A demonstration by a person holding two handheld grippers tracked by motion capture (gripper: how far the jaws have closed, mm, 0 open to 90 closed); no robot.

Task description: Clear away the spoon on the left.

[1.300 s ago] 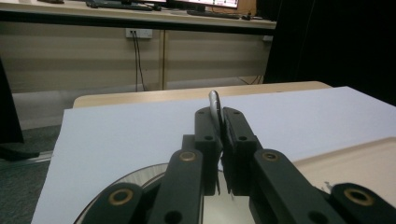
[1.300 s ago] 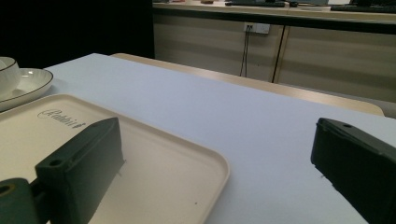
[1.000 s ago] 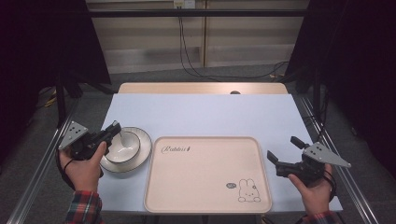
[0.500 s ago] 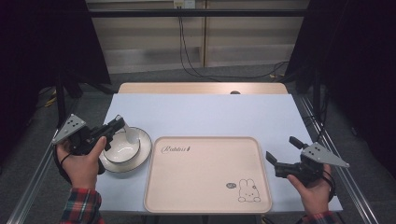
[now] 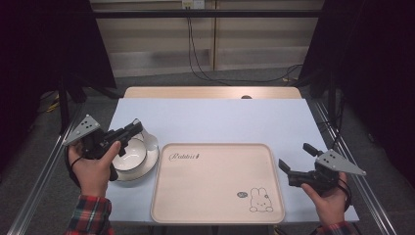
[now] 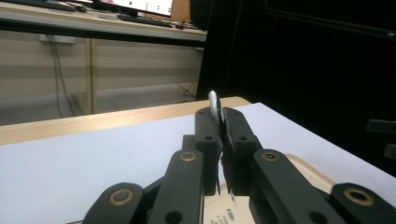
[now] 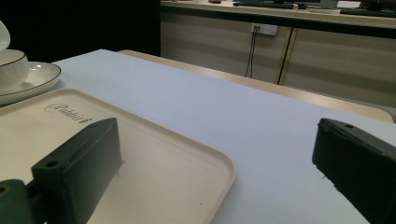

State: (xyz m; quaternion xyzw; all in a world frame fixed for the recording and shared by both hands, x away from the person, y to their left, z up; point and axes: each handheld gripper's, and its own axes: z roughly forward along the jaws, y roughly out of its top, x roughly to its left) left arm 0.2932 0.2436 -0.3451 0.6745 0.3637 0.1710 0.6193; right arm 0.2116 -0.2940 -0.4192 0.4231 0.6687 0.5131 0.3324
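On the high view I see my left claw (image 5: 131, 133) up over the bowl (image 5: 128, 153), which sits in a plate (image 5: 147, 166) on the pale blue counter (image 5: 220, 120), just left of the tray (image 5: 218, 196). The left claw's jaws are pressed together on a thin white spoon (image 5: 138, 126). In the left gripper view the spoon (image 6: 215, 106) stands edge-on between the two black pads, its rounded end poking up above the tips. On the high view that end shows as a pale curve just beyond the claw tips, above the far rim of the bowl. I cannot tell whether the spoon touches the bowl; the claw looks raised over it.

My right claw (image 5: 293, 165) is at the right edge of the tray, held above the counter in the person's hand (image 5: 328, 200), well apart from the bowl and plate. Its jaws are spread wide, with nothing between them. In the right gripper view they frame the near corner of the tray (image 7: 205, 163) and the bare counter (image 7: 261, 140) beyond it. The bowl (image 7: 11, 65) and the plate (image 7: 37, 77) show at the far left of that view, past the tray's lettered end.

The tray is cream, with a script word near its upper left corner and a small rabbit drawing (image 5: 259, 200) near its lower right. Nothing lies on it.
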